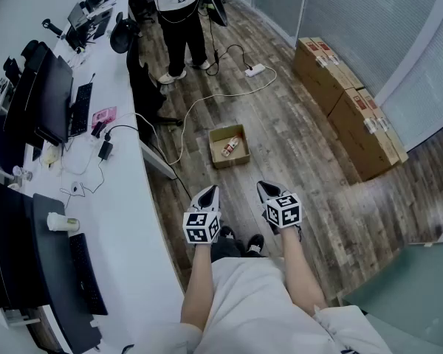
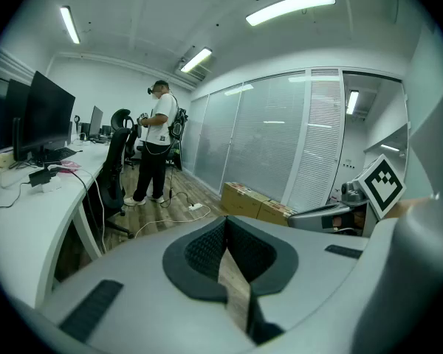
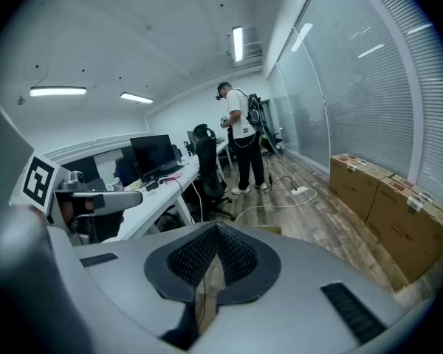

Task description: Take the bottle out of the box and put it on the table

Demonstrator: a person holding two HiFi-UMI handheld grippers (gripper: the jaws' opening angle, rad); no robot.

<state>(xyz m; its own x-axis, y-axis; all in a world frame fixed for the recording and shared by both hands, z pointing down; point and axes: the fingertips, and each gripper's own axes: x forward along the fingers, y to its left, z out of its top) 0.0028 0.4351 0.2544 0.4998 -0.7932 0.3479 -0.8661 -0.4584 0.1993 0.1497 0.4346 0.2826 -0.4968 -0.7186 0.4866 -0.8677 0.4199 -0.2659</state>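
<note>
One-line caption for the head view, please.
Shut left tongs and right tongs hover short of the open brown cardboard box holding a small bottle on wooden floor.

The floor [image 1: 295,161] is laid in matt, grained wood planks. The box [image 1: 214,147] and cartons [image 1: 347,116] are made of plain brown cardboard. The table [image 1: 125,198] is finished smooth and white. The left gripper [image 2: 225,223] is shelled in matt grey plastic and fitted with black ribbed pads [image 2: 203,249].
</note>
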